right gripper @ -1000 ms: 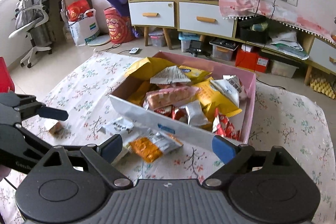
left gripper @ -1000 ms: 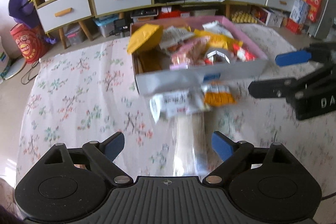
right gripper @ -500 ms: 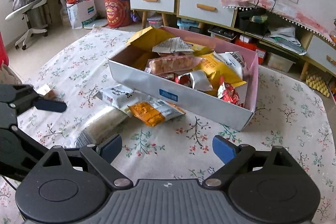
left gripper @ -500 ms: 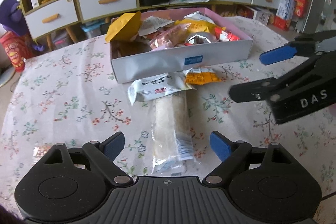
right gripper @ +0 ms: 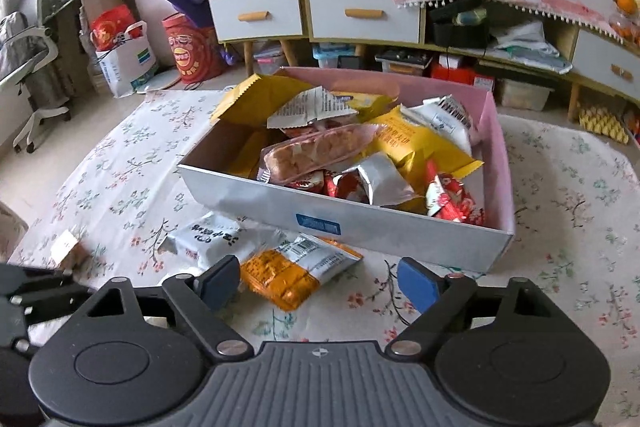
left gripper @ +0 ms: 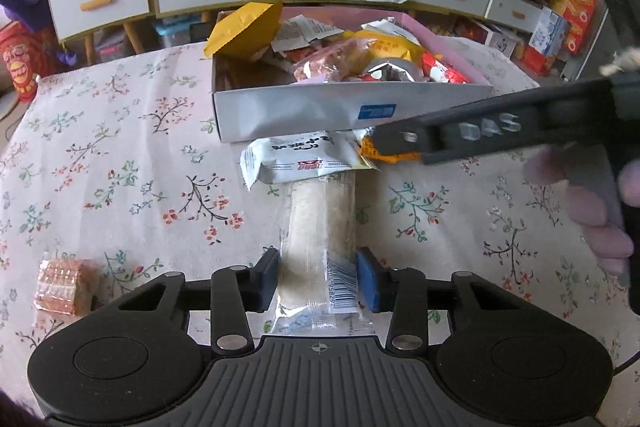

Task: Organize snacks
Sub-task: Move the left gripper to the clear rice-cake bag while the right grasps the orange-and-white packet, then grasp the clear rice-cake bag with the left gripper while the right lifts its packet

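Left wrist view: I'm closing my left claw (left gripper: 317, 277) on the near end of the long clear-wrapped bar (left gripper: 322, 227), pads touching both its sides. It's lying on the surface (left gripper: 120, 163), long axis running straight ahead toward the box (left gripper: 304, 107). My right claw (right gripper: 319, 283) is hanging wide open, holding nothing, with the orange packet (right gripper: 288, 273) between its fingers.

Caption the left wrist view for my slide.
Left gripper shut on a long clear-wrapped snack lying on the floral tablecloth, near the full snack box.
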{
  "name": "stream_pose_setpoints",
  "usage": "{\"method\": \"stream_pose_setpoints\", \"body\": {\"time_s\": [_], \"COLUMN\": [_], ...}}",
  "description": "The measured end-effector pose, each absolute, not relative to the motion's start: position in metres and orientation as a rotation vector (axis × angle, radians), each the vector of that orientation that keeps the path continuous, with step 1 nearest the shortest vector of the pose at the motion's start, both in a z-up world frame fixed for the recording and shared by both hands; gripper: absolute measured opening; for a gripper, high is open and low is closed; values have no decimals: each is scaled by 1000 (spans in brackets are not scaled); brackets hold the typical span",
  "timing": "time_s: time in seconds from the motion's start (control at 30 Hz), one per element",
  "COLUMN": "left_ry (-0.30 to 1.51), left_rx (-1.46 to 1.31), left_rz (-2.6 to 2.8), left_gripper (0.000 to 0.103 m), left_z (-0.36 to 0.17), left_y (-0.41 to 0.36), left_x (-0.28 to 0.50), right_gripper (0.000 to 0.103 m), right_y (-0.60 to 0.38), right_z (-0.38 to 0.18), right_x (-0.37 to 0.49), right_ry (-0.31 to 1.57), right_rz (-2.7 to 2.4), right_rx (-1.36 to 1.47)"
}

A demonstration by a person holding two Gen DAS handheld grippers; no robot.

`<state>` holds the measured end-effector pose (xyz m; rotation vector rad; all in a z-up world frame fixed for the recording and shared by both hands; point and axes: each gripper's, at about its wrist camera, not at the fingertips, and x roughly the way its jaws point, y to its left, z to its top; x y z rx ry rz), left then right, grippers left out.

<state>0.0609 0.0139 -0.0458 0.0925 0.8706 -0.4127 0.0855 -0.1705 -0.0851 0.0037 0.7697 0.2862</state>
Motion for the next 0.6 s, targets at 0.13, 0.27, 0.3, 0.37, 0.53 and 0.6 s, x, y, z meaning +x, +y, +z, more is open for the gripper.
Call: {"method": "stream_pose_setpoints", "body": {"time_s": [0.13,0.27,0.3,0.37,0.53,0.6], "left_ry": [874,878,880,884,903,916], "left_rx": [106,114,121,132,145,162], "left_rz": [-445,-458,-464,-471,-478,-482], "left_gripper": [34,32,32,31,31,31], "left_z": [-45,-45,-44,-44,-43,-42], "left_y": [9,12,13,15,21,24], "left_x": [59,59,59,58,56,54], "right_gripper": [51,35,26,19,13,13], "right_y": [-166,-164,-164,-162,-168,-173], "right_z": [-91,-98,-100,-101,-99,-99], "right_x": [95,101,102,102,95,92], "right_ry": [795,828,837,842,862,870], "right_rz": [281,262,259,236,253,258], "right_rx": [46,87,97,72,29,27]}}
